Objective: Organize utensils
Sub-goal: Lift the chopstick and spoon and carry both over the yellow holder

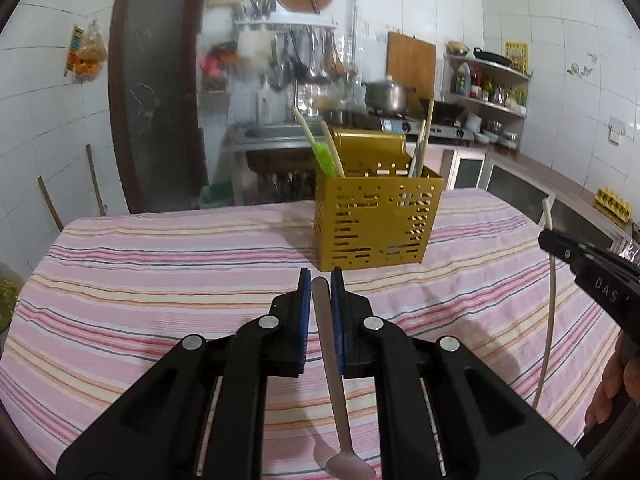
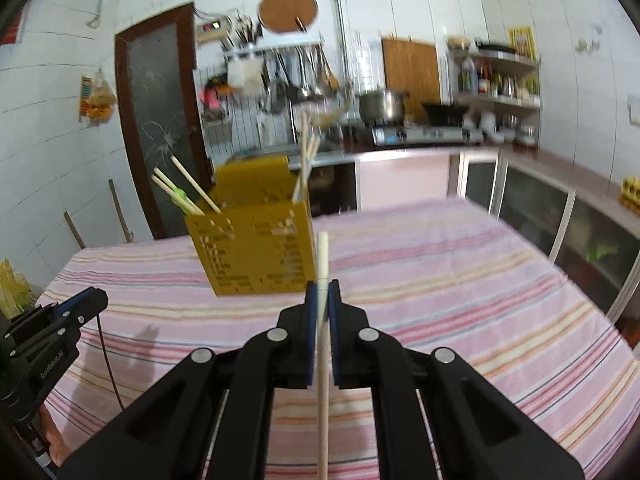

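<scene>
Now we grip a spoon (image 1: 333, 364) by its handle in our left gripper (image 1: 320, 280), bowl hanging toward us. Our right gripper (image 2: 322, 292) clamps a chopstick (image 2: 323, 344) upright. Both hover over the striped table (image 1: 160, 280), near the gold caddy (image 1: 376, 224). "DAS" shows on the right gripper.

Your right-wrist view blurs the gold utensil holder (image 2: 256, 252), so you cannot read its slots; the spoon (image 1: 334, 380) bowl is cut off by the left view's bottom edge; the chopstick (image 2: 323, 360) runs out past the bottom edge in the right view.
</scene>
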{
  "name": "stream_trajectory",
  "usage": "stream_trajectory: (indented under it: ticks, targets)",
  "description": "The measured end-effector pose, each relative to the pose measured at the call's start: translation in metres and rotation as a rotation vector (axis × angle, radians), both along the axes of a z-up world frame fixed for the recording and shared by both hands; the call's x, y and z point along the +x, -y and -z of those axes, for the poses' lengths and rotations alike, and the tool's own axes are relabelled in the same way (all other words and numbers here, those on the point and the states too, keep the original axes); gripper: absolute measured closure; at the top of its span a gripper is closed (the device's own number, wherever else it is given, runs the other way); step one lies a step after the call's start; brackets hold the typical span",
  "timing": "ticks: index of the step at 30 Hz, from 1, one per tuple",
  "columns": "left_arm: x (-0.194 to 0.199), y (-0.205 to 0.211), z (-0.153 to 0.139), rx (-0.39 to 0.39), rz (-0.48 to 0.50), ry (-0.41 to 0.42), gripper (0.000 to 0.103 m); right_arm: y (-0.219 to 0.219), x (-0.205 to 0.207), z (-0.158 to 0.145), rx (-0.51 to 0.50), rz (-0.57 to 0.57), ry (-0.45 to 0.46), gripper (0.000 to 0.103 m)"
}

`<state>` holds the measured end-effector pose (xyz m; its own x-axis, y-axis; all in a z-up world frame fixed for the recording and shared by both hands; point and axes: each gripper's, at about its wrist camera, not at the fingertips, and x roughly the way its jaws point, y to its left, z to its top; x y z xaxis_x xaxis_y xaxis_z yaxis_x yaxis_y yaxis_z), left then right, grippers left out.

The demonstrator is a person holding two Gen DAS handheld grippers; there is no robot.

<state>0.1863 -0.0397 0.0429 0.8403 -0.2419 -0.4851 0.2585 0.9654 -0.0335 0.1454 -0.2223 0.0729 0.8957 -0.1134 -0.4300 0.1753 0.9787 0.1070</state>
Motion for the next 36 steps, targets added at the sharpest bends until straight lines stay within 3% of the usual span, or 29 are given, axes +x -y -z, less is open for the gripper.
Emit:
stream_trajectory:
  ticks: [5,24,36]
  targets:
    - [-0.014,-0.002,-0.005,0.002,-0.007,0.037,0.095,-0.007,-0.009,-0.01,-0.038,-0.005,0.062,0.097]
    - [-0.03,-0.009,-0.026,-0.026,-0.019,0.13,0.101,-0.008,-0.019,-0.018,-0.032,-0.004,0.123,0.097]
    - [-0.017,-0.01,-0.031,-0.037,-0.009,0.128,0.102,-0.004,-0.012,-0.021,-0.019,-0.005,0.124,0.097]
